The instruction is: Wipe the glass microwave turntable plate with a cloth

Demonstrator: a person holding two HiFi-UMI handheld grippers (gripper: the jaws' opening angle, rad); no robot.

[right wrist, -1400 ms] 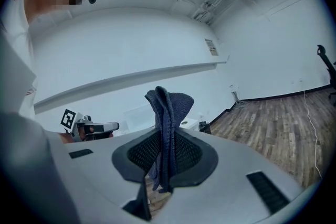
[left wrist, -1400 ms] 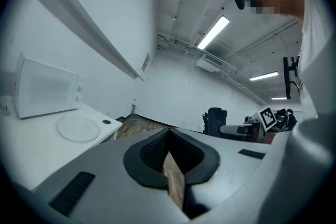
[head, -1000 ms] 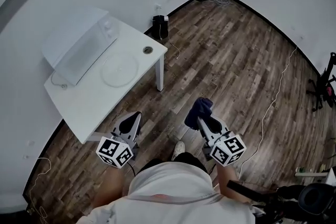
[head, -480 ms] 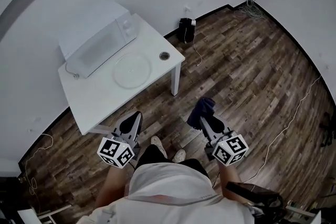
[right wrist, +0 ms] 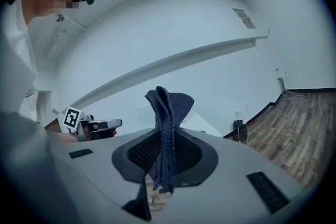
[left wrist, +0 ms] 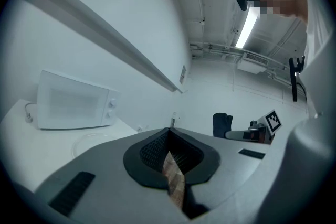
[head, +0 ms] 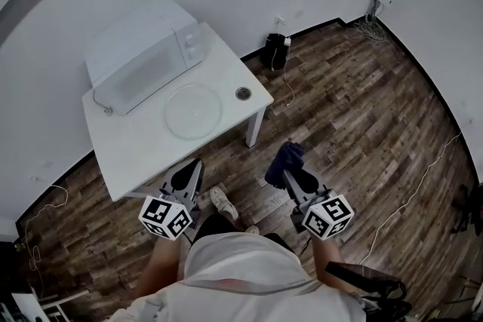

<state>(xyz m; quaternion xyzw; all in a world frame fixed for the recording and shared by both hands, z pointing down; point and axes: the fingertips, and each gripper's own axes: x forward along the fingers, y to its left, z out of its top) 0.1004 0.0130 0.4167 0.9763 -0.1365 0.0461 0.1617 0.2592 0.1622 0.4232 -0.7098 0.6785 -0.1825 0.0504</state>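
Observation:
The round glass turntable plate (head: 193, 111) lies flat on the white table (head: 143, 151), in front of the white microwave (head: 143, 53). It shows faintly in the left gripper view (left wrist: 90, 140) below the microwave (left wrist: 73, 107). My left gripper (head: 193, 167) hangs just off the table's near edge, shut with nothing in it (left wrist: 169, 138). My right gripper (head: 287, 173) is over the wooden floor to the right of the table, shut on a dark blue cloth (head: 286, 159). The cloth (right wrist: 167, 113) stands up out of the jaws. Both grippers are well short of the plate.
A small round metal piece (head: 242, 93) sits on the table's right corner. A black box with cables (head: 275, 50) stands by the wall behind the table. More cables (head: 368, 28) trail along the wall and the wooden floor (head: 362, 124). The person's shoes (head: 224, 203) are between the grippers.
The view has swung so the table and microwave now sit nearer and more central. Both grippers keep their pose; the cloth stays in the right one.

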